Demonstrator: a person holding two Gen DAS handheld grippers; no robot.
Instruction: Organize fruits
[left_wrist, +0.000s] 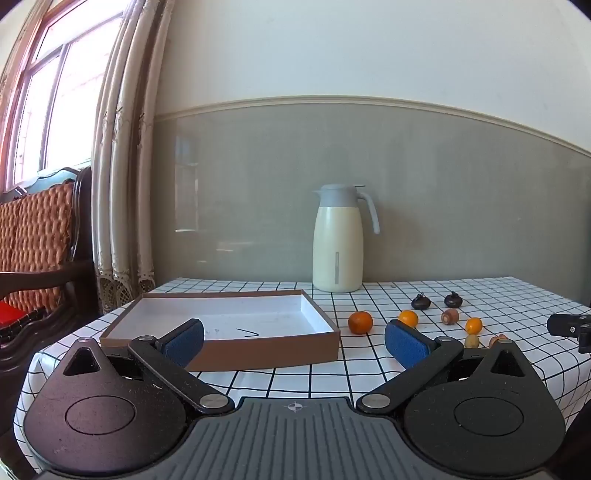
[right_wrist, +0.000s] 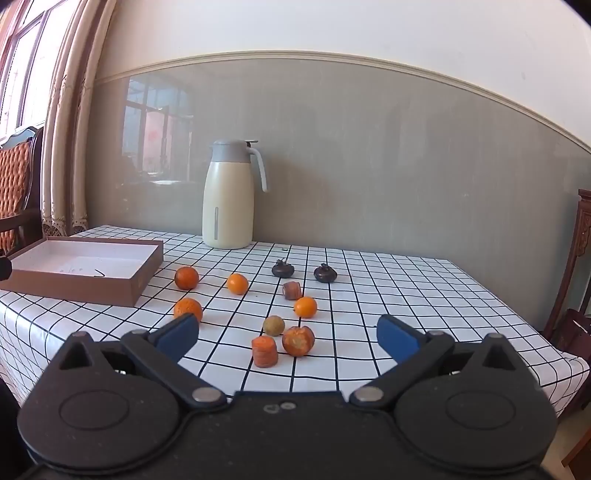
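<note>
A shallow brown box (left_wrist: 229, 350) with a white inside lies on the checked tablecloth; it also shows in the right wrist view (right_wrist: 85, 291). Several small fruits lie loose to its right: oranges (right_wrist: 186, 277) (right_wrist: 237, 283) (right_wrist: 305, 307) (right_wrist: 188, 308), two dark mangosteens (right_wrist: 283, 268) (right_wrist: 324, 273), a greenish round fruit (right_wrist: 273, 325) and orange-brown cut pieces (right_wrist: 264, 351) (right_wrist: 298, 340) (right_wrist: 292, 290). My left gripper (left_wrist: 293, 338) is open and empty at the box's near edge. My right gripper (right_wrist: 288, 334) is open and empty, near the cut pieces.
A cream thermos jug (left_wrist: 337, 240) with a grey lid stands at the back by the wall; it also shows in the right wrist view (right_wrist: 228, 195). A cushioned wooden chair (left_wrist: 40, 236) and curtains stand left. Another wooden chair (right_wrist: 576, 266) stands right.
</note>
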